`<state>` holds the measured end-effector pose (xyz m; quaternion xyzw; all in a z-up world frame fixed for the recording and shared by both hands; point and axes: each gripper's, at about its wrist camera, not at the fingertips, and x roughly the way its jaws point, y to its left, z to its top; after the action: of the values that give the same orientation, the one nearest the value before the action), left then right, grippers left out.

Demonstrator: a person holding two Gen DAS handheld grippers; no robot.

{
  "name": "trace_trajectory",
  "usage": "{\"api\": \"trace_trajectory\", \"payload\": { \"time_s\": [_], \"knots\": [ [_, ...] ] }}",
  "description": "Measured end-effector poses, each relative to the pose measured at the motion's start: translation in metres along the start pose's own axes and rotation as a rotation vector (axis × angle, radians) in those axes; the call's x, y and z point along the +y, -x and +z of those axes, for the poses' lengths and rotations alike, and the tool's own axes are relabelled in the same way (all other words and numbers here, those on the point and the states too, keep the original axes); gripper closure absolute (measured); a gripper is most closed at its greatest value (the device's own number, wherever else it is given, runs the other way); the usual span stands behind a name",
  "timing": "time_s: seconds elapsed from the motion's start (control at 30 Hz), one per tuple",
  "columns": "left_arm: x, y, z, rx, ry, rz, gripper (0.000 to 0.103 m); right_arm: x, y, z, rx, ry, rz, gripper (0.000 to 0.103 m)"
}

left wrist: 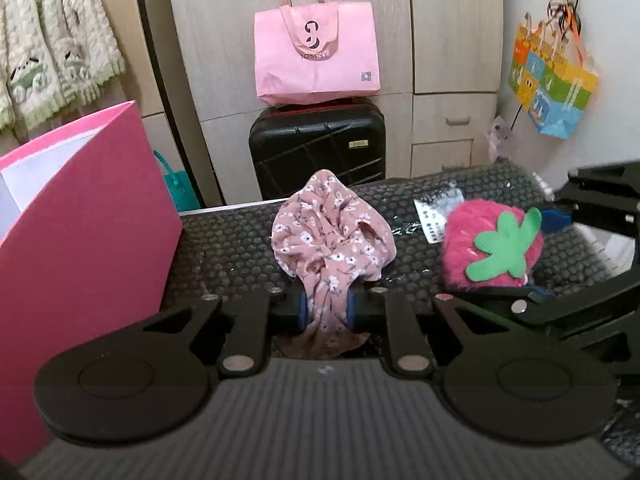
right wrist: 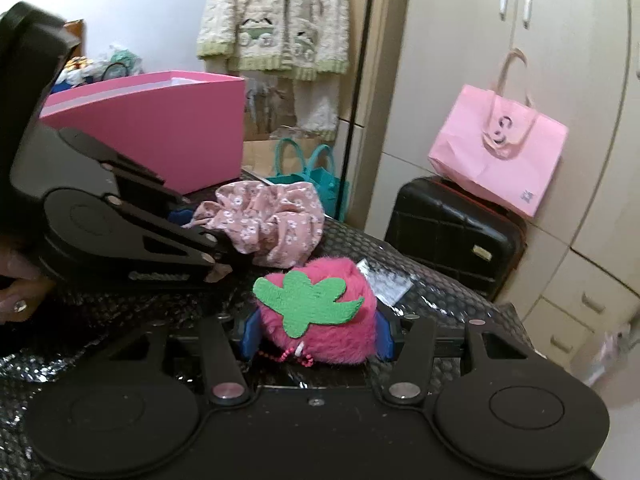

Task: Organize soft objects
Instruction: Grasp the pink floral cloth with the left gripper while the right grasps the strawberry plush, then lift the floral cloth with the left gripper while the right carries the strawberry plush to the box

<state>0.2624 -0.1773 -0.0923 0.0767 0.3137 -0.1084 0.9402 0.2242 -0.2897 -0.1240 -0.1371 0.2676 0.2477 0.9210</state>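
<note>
Left claw (left wrist: 327, 307) first: its blue pads (left wrist: 303, 307) are pinched tight on a gathered neck of the crumpled pink floral fabric (left wrist: 332, 236), which spreads out ahead of the fingers on my bench (left wrist: 224, 240), a surface covered in dark bubble wrap. My right claw (right wrist: 316, 336) sits about half open around the fuzzy hot-pink strawberry plush (right wrist: 320, 320) with its green felt leaf (right wrist: 308, 302); blue pads stand at both of its sides, though I cannot tell how firmly they press. The plush rests on the bench just right of the fabric. Left of the fabric stands a tall open pink cardboard box (left wrist: 80, 248). Beyond the bench edge, a black hard-shell suitcase (left wrist: 318, 148) carries a pale pink tote bag (left wrist: 316, 56) against beige wardrobe doors (left wrist: 452, 40).
</note>
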Motion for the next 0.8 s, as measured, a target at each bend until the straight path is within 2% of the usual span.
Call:
{"api": "trace_trajectory", "payload": {
  "time_s": [0.13, 0.67, 0.8],
  "knots": [
    [0.003, 0.012, 0.000, -0.025, 0.005, -0.010, 0.086, -0.005, 0.008, -0.002, 0.013, -0.087, -0.001, 0.045],
    [0.019, 0.072, -0.021, -0.026, 0.051, -0.130, 0.085, 0.009, 0.044, -0.017, 0.078, -0.331, -0.055, 0.044],
    [0.023, 0.085, -0.027, 0.003, 0.053, -0.169, 0.085, 0.018, 0.055, -0.021, 0.099, -0.365, -0.082, 0.044]
  ]
}}
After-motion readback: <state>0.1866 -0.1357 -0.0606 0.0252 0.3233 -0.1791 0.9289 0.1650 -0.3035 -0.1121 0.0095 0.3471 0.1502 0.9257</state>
